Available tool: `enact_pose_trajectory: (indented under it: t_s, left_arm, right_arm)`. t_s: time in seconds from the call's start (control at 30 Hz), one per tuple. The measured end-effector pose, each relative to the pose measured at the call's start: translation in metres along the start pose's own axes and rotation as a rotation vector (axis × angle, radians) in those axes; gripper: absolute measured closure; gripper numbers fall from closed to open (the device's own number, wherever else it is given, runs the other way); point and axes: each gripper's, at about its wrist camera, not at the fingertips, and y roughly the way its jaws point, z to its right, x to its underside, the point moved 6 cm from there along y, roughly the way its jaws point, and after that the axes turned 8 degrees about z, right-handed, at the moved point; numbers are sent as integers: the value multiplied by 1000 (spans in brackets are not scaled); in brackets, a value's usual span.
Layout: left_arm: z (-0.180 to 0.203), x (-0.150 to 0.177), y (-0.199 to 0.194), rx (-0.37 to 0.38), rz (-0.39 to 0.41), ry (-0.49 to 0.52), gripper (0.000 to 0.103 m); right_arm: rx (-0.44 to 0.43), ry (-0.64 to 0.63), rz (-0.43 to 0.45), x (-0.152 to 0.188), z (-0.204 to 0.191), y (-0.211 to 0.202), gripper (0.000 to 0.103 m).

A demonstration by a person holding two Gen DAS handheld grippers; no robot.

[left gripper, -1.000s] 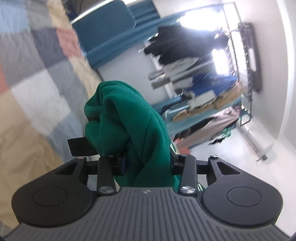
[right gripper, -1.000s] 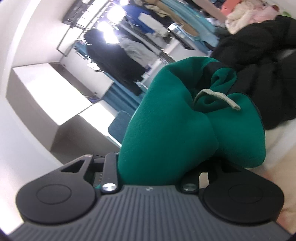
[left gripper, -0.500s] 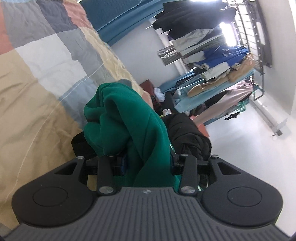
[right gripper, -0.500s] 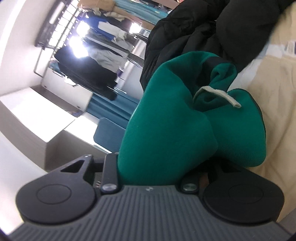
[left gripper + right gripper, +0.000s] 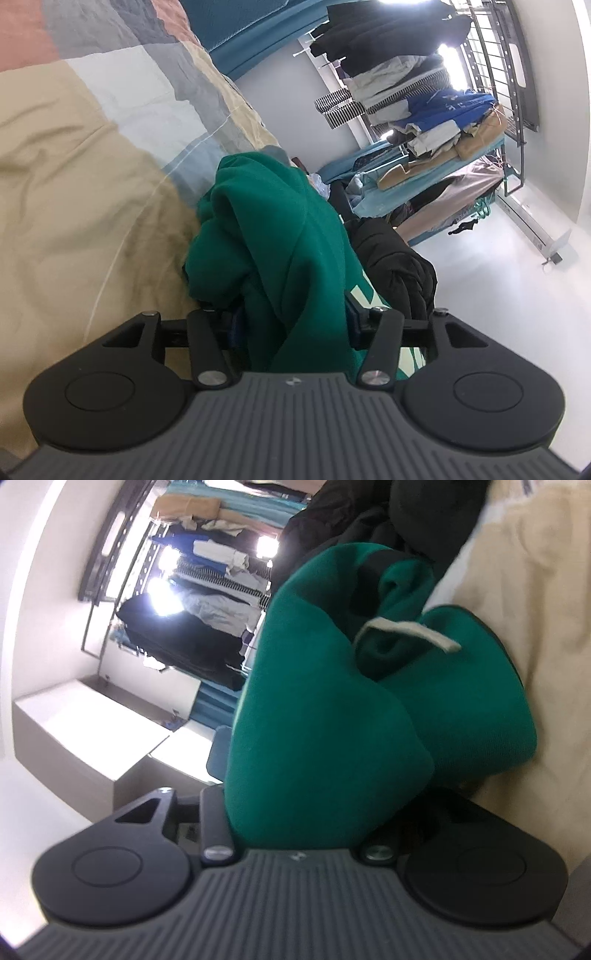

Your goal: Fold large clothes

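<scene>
Left gripper [image 5: 291,321]: your jaws are closed on a bunched fold of the green garment [image 5: 273,236], cloth filling the gap between them; tool rolled sideways, its fingers mostly hidden by fabric. Right gripper [image 5: 314,812]: your jaws are clamped on another bunch of the same garment; fingers buried under the cloth; tool likewise rolled on its side.

Bright daylight from windows [image 5: 448,55] behind the clothes rack [image 5: 424,122], blown out to white glare in both views. Strong fisheye bending at the edges, dark corners. Sharp in the left view; soft and smeared with motion blur in the right, especially the green sweatshirt [image 5: 332,720].
</scene>
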Motion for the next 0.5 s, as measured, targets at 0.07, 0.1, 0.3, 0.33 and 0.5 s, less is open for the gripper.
enact_pose_trajectory:
  t_s: [0.07, 0.1, 0.3, 0.33, 0.5]
  left_arm:
    - [1, 0, 0, -1, -11, 6, 45]
    - [1, -1, 1, -3, -19, 12, 44]
    - [5, -6, -2, -64, -85, 12, 23]
    - [6, -6, -4, -76, -90, 17, 18]
    - [14, -17, -39, -160, -11, 113, 7]
  right_arm:
    - [2, 10, 3, -1, 0, 0, 54]
    - [6, 12, 1, -2, -2, 0, 54]
    - [53, 28, -23, -6, -8, -1, 53]
    - [63, 39, -27, -7, -9, -1, 51]
    - [160, 65, -9, -10, -12, -16, 17]
